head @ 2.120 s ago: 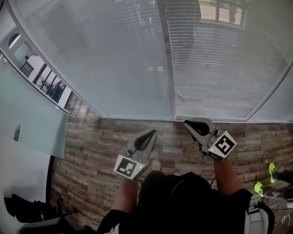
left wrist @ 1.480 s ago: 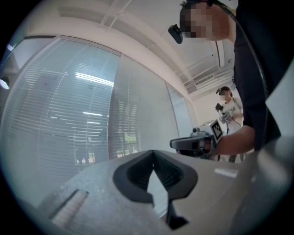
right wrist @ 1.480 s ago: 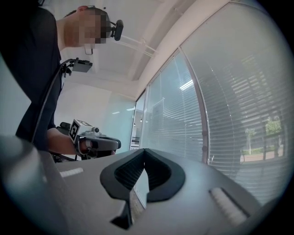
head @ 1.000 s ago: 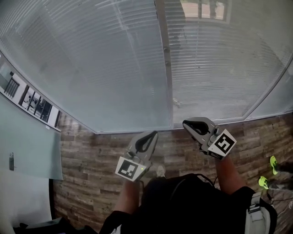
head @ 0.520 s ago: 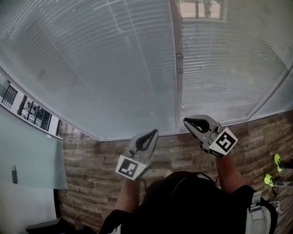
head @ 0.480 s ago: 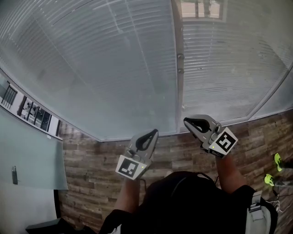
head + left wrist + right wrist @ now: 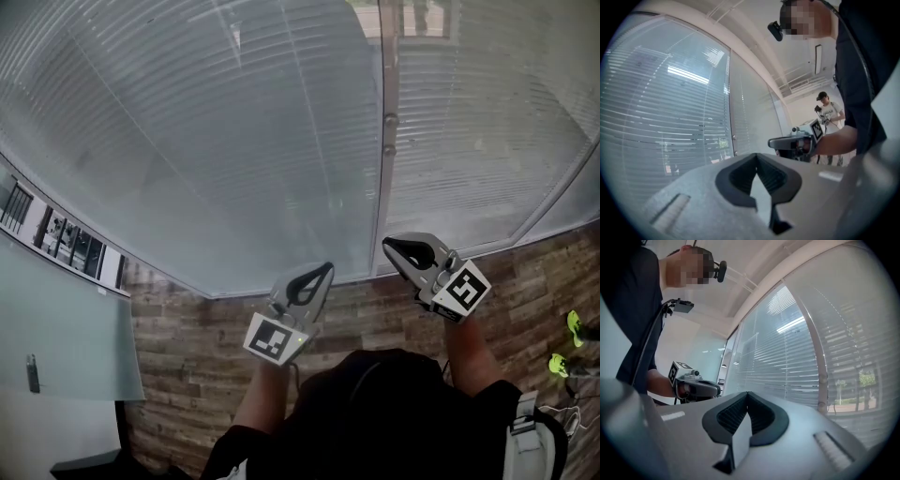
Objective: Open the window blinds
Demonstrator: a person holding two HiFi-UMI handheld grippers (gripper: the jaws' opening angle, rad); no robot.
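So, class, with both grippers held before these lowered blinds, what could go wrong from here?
1. The left gripper and right gripper are both shut and empty; pushed forward so, their tips could bend the thin slats of the blinds.
2. No cord or wand shows clearly, so the jaws might close on the wrong thing, such as a slat.
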